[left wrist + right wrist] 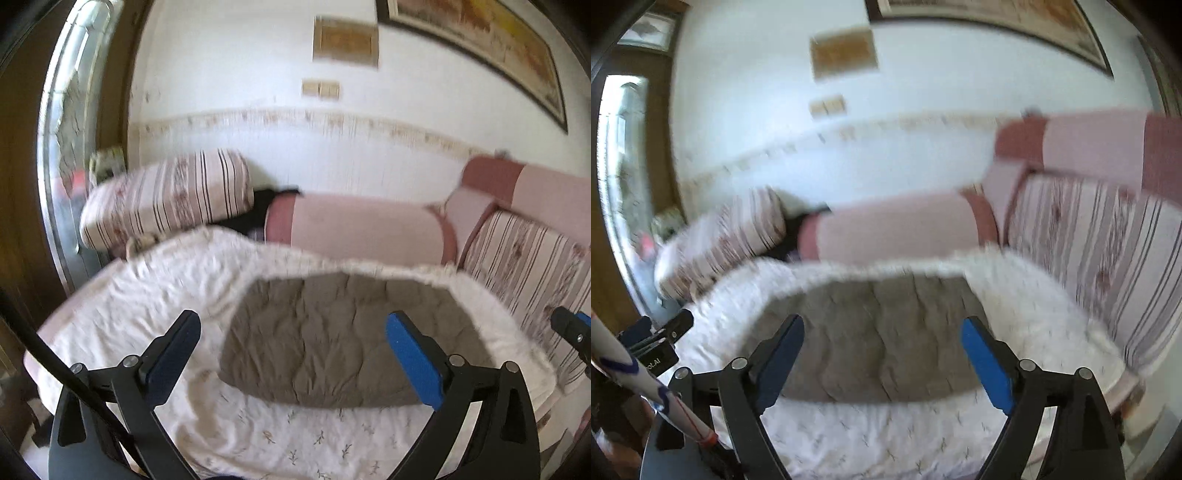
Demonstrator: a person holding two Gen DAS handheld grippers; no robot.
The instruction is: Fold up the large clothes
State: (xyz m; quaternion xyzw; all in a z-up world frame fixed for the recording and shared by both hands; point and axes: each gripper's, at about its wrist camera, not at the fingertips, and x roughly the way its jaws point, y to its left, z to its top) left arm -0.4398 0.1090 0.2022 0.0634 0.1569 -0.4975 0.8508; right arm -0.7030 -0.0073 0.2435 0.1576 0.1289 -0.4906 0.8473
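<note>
A grey-brown quilted garment (332, 343) lies folded into a flat block on a white floral bedsheet (155, 295); it also shows in the right wrist view (871, 332). My left gripper (295, 339) is open and empty, held above the garment's near edge. My right gripper (882, 343) is open and empty, also above the near edge. The right gripper's tip shows at the left wrist view's right edge (570, 328). The left gripper shows at the right wrist view's left edge (657, 339). Both views are motion-blurred.
A striped pillow (166, 199) lies at the far left. A pink bolster (362, 229) runs along the white wall. A striped cushion (528, 258) and pink headboard (535, 184) stand on the right. A window (66, 129) is at left.
</note>
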